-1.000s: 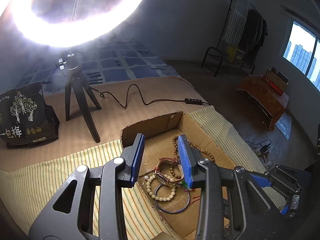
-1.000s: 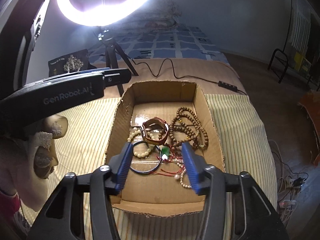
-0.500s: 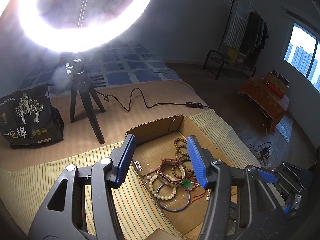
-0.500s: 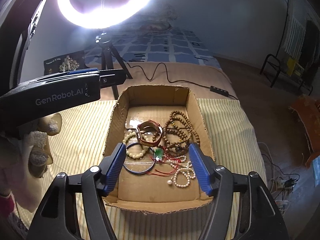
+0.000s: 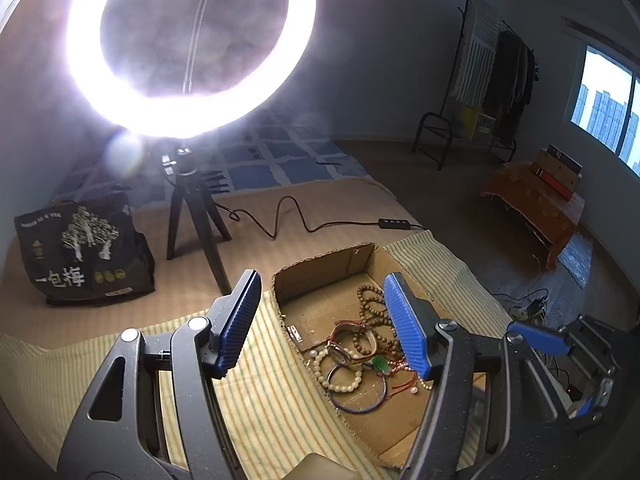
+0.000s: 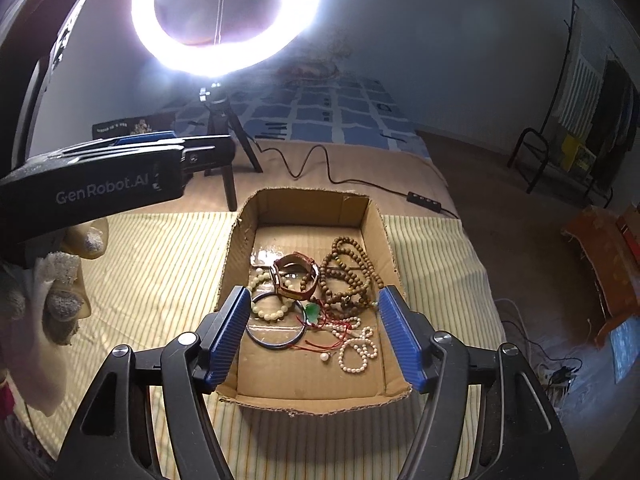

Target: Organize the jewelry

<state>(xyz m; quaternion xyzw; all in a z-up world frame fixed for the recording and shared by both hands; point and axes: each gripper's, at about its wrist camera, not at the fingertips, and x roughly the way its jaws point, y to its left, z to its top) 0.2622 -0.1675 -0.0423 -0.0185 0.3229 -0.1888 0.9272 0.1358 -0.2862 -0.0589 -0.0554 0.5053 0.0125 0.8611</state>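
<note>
An open cardboard box sits on a striped cloth and holds a tangle of jewelry: a brown bead necklace, a brown leather bracelet, a pale bead bracelet, a dark blue bangle, a green pendant on red cord and small pearl strands. My right gripper is open and empty above the box's near end. My left gripper is open and empty above the box's left wall; the jewelry lies between its fingers.
A lit ring light on a black tripod stands behind the box, its cable and switch trailing right. A black printed bag lies at the left. The left gripper's body and a gloved hand fill the right view's left side.
Both grippers have opened wider and pulled up and back from the box. The jewelry has not moved.
</note>
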